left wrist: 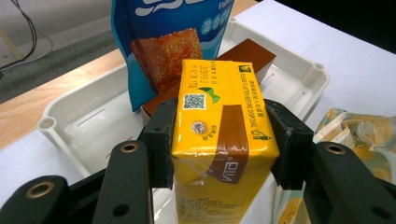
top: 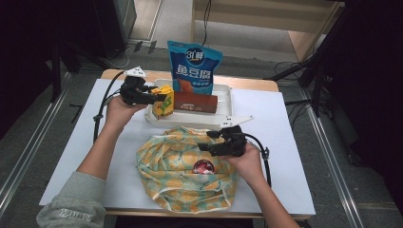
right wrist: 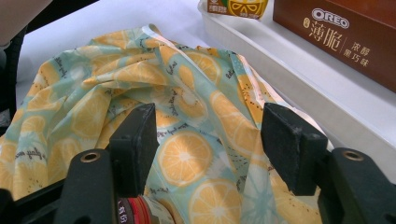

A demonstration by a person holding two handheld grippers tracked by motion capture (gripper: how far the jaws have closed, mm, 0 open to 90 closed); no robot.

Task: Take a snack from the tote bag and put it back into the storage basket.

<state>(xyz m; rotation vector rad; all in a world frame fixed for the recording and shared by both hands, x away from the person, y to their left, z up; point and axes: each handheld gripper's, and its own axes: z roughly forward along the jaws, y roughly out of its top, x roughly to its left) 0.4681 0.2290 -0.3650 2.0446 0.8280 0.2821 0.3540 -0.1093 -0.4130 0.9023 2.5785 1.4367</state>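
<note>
A yellow drink carton [left wrist: 219, 140] stands upright over the left end of the white tray [left wrist: 70, 121], and my left gripper [left wrist: 223, 137] is shut on it, a pad pressing each side. From above, the left gripper [top: 154, 98] reaches the carton [top: 165, 107] from the left. A fabric bag printed with orange slices [top: 180, 175] lies on the near part of the table. My right gripper [top: 208, 145] hovers over the bag's right side, jaws open. In the right gripper view, its pads stand apart above the fabric [right wrist: 187, 154], not pinching it. A red lid [right wrist: 135, 211] shows inside the bag.
A blue snack bag [top: 195, 64] stands at the back of the tray [top: 227, 97], with a brown Oreo box [top: 196, 102] lying in front of it. The white table top [top: 280, 156] has bare room on both sides of the bag. Cables trail from both grippers.
</note>
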